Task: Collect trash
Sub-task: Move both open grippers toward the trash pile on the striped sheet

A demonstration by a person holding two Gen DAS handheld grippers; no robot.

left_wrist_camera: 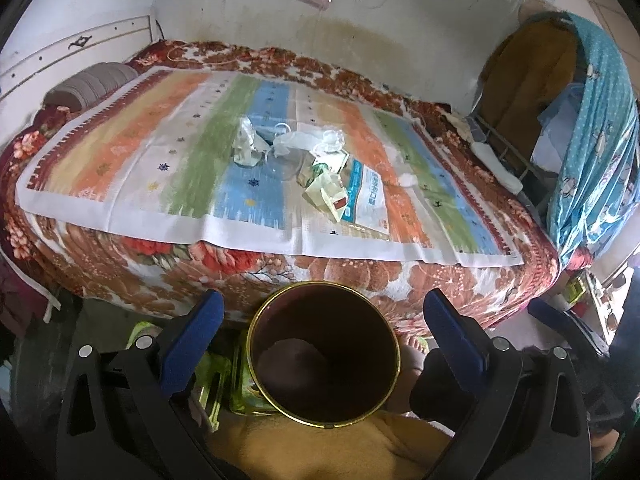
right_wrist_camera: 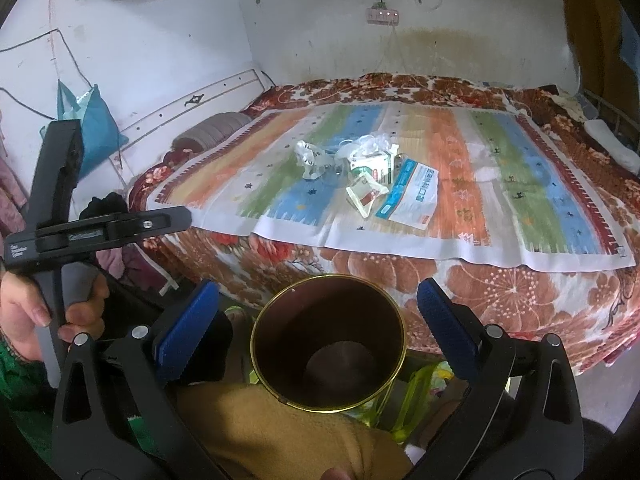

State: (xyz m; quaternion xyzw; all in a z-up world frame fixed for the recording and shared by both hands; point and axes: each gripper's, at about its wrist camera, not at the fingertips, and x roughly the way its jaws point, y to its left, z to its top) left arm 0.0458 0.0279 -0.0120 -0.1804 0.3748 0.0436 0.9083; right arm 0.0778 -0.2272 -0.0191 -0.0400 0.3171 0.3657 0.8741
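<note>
Trash [left_wrist_camera: 308, 168] lies heaped on the striped mat [left_wrist_camera: 120, 184]; both grippers [left_wrist_camera: 324, 320] [right_wrist_camera: 318, 312] gape, holding nothing.

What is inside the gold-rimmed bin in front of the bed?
The bin shows only dark walls and a bare round bottom; no trash is inside. The trash pile still lies on the striped cloth.

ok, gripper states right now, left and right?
Left gripper: jaws open, holding nothing.
Right gripper: jaws open, holding nothing.
Both are above the bin.
</note>
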